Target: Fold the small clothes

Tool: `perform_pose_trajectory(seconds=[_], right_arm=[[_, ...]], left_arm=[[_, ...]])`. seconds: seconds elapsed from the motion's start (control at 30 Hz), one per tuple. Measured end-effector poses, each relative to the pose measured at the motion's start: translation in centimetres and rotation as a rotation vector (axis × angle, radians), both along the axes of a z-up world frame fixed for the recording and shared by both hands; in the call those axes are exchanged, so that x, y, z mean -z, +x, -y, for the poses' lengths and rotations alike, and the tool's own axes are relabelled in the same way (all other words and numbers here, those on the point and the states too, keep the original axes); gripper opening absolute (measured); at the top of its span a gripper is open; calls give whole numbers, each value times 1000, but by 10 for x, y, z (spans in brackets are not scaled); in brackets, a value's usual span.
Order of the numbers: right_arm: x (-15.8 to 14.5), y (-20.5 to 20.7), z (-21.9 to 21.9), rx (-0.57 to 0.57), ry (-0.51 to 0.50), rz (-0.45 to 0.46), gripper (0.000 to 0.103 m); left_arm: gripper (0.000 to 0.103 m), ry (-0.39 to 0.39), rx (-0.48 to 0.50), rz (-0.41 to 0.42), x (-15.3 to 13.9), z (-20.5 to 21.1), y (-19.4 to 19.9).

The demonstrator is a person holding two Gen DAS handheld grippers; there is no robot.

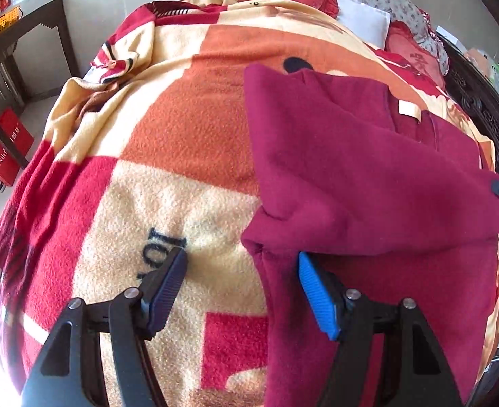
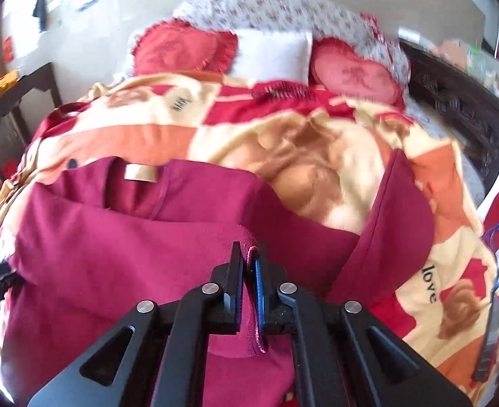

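Where the fleece blanket (image 2: 215, 135) of cream, orange and red squares shows lettering, I read "love" in black at the right of my right wrist view, and black letters near my left gripper's fingertip that I cannot make out in full; red boxes (image 1: 6, 149) on the floor at the left carry white writing too small to read; a cream label (image 2: 141, 173) sits inside the collar of the maroon fleece garment (image 2: 96, 247), its text not legible; the two red heart-shaped cushions (image 2: 354, 78) bear a darker character I cannot read.

My right gripper (image 2: 249, 254) is clamped on a frayed edge of the maroon garment, the cloth pinched between its fingers, which stand nearly together; the garment spreads over the blanket ahead and to the left.

My left gripper (image 1: 241, 254) stands wide apart; its blue-padded finger (image 1: 317, 295) lies over the garment's left edge, the other finger (image 1: 168, 285) over bare blanket; nothing is gripped.
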State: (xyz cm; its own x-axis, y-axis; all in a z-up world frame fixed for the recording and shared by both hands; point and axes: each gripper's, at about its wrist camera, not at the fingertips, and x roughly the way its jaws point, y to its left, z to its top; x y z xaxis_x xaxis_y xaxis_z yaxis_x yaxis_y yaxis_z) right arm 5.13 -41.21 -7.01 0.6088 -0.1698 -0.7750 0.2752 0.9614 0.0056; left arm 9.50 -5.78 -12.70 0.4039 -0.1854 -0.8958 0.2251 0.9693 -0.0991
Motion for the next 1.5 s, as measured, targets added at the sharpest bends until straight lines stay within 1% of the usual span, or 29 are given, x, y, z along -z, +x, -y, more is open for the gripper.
perform_pose_trajectory(seconds=[0.03,0.07,0.1,0.13,0.2,0.23,0.27,0.33,0.37,0.4,0.47,0.5,0.57,0.6,0.63,0.67,0.77,0.9,0.93,1.03,1.13,1.2,1.27,1.3,1.37,1.4,1.43,1.47,1.5], right_arm=[[8,6,5,8,18,-27,0],[18,13,9,9,30,-81,0],[22,17,11,2,40,-115,1],[21,17,13,-6,55,-118,3],[9,4,15,14,69,-60,10],[-1,-2,12,24,74,-21,19],[-5,-5,8,13,83,-1,23],[-10,0,-10,-67,125,13,23],[-10,6,-25,-133,168,6,23],[-9,14,-34,-175,204,2,23],[-6,31,-61,-250,255,-8,23],[-5,37,-76,-280,262,-12,23],[0,50,-101,-338,252,-17,23],[5,60,-119,-373,228,-28,23],[9,62,-129,-390,218,-36,23],[13,69,-143,-420,209,-50,23],[22,84,-165,-467,210,-69,23],[19,106,-182,-493,225,-48,23],[18,112,-186,-502,217,-43,24],[17,132,-200,-530,151,-43,27],[19,147,-212,-570,134,-59,28],[22,155,-221,-605,138,-72,31],[27,160,-230,-645,134,-97,36],[31,162,-236,-662,118,-110,36],[38,166,-245,-684,55,-140,36],[40,166,-247,-686,49,-145,34],[39,166,-248,-689,57,-139,20],[37,166,-249,-689,53,-126,0],[35,166,-250,-692,50,-116,0]], left_arm=[[72,0,-1,1,0,5,3],[71,-5,-4,-1,-2,3,1],[71,-9,-9,-3,-5,5,1],[71,-14,-13,-1,-7,3,-1],[71,-19,-20,24,-18,5,-4],[71,-13,-20,46,-23,3,-5],[71,-12,-20,62,-28,3,-6],[72,-13,-17,88,-35,6,-5],[72,-14,-16,97,-37,8,-4],[72,-9,-20,100,-36,9,-2],[72,-1,-30,83,-30,13,3],[72,1,-34,69,-26,15,5],[72,9,-52,36,-15,19,13],[72,-2,-61,16,-10,17,15],[72,-19,-68,9,-8,15,16],[74,-36,-79,9,-6,13,15],[75,-69,-95,16,-4,8,14],[76,-98,-105,32,-1,4,8],[77,-104,-107,34,0,3,7],[77,-111,-100,36,1,2,6],[78,-123,-95,37,2,1,6],[78,-133,-95,37,3,0,6],[78,-136,-93,38,4,0,5],[79,-135,-90,39,4,0,5],[79,-132,-87,41,4,0,4],[79,-133,-87,42,4,0,4],[79,-135,-86,42,4,-1,4],[79,-136,-86,40,3,-1,3],[79,-137,-86,37,2,-1,3]])
